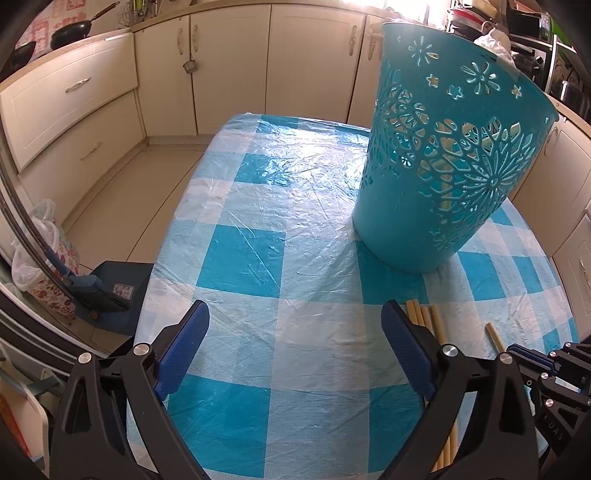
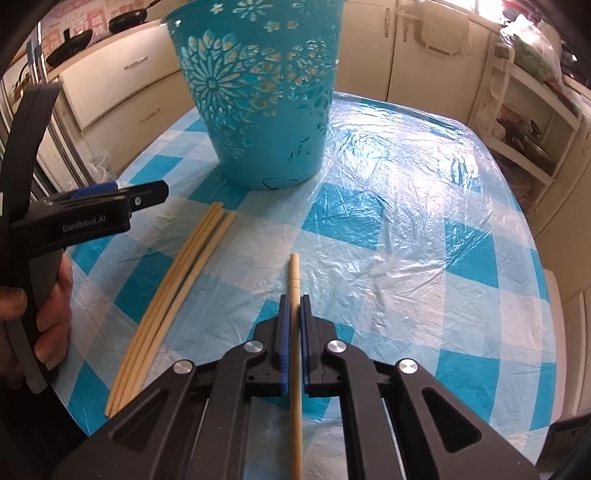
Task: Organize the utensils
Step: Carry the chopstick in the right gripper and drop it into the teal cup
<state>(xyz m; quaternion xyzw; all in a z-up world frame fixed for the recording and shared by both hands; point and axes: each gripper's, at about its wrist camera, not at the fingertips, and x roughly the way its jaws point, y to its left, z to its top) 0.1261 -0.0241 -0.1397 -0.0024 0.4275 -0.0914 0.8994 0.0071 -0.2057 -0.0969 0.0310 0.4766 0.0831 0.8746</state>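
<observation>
A tall teal cut-out basket (image 1: 447, 155) (image 2: 258, 92) stands on the blue-and-white checked table (image 1: 280, 206) (image 2: 406, 206). My right gripper (image 2: 294, 301) is shut on a single pale chopstick (image 2: 294, 273) that runs straight between its blue pads. Several more chopsticks (image 2: 177, 288) (image 1: 428, 314) lie bundled on the cloth to its left. My left gripper (image 1: 295, 314) stands wide open over bare cloth with nothing between its fingers. In the right wrist view the left gripper (image 2: 122, 203) shows from the side, held by a person's hand (image 2: 55, 306).
Cream cabinets (image 1: 229, 66) ring the table, with pans (image 1: 70, 33) on the counter at the left. A dustpan and brush (image 1: 107, 291) and a patterned bag (image 1: 48, 258) sit on the floor by the table's left edge. An open shelf unit (image 2: 524, 122) stands at the right.
</observation>
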